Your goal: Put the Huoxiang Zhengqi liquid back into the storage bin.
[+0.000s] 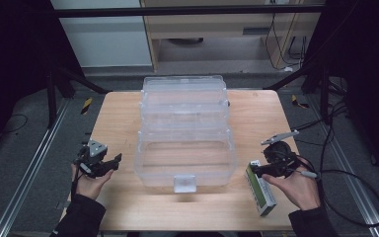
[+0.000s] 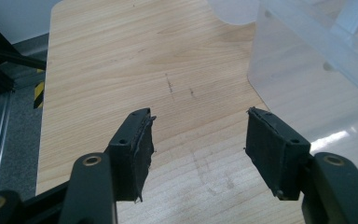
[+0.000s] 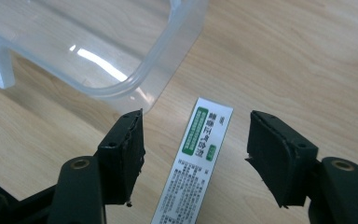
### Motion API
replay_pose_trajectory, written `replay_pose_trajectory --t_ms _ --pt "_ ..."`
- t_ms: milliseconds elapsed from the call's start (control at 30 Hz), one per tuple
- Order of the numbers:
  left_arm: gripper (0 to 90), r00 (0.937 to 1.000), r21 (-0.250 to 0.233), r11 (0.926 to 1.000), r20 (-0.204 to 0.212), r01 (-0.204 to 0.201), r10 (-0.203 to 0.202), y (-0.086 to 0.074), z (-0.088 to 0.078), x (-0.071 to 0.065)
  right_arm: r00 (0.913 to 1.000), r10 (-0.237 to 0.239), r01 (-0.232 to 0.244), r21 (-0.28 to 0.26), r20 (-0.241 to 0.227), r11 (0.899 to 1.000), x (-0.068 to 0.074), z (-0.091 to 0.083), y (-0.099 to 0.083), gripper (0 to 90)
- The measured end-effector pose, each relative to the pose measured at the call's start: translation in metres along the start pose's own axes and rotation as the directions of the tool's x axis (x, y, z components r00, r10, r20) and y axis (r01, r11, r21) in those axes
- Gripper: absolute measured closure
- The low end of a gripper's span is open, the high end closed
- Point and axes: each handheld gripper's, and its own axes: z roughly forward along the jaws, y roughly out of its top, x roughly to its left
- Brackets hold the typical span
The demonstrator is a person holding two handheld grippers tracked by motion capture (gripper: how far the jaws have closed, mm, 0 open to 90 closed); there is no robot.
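A clear plastic tiered box (image 1: 185,131) stands open in the middle of the wooden table (image 1: 118,113), its trays stepped back and a latch at the front. A narrow white and green carton (image 1: 260,187) lies flat at the right front. My right gripper (image 1: 254,170) hovers over the carton's far end, open, and in the right gripper view the carton (image 3: 193,163) lies between the spread jaws, untouched. My left gripper (image 1: 113,163) is open left of the box; in the left gripper view bare wood shows between its fingertips (image 2: 133,144) and the box wall (image 2: 307,88) stands at the right.
Cables (image 1: 345,173) trail off the table's right edge to the floor. Metal rails (image 1: 24,168) run along both sides of the table. Dark frame legs (image 1: 54,94) stand behind the back corners. Bare wood lies left of the box and along the front edge.
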Motion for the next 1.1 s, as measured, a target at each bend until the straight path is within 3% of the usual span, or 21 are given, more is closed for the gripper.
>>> replay_pose_trajectory --t_ms 400,667,1100 --pt "39.9 0.9998 0.012 0.9999 -0.015 -0.011 0.011 -0.001 0.002 -0.001 0.9995 0.029 -0.029 0.071 0.010 0.997 0.003 0.001 -0.003 40.4" --pt "39.6 0.9997 0.019 0.9997 -0.018 -0.014 0.015 -0.001 0.004 -0.002 0.9975 0.069 -0.067 0.147 -0.012 0.987 0.005 0.008 -0.009 42.3" --pt "39.4 0.9996 0.028 0.9994 -0.016 -0.021 0.021 -0.002 0.005 -0.003 0.9942 0.107 -0.103 0.198 -0.010 0.975 0.002 0.015 -0.014 46.1"
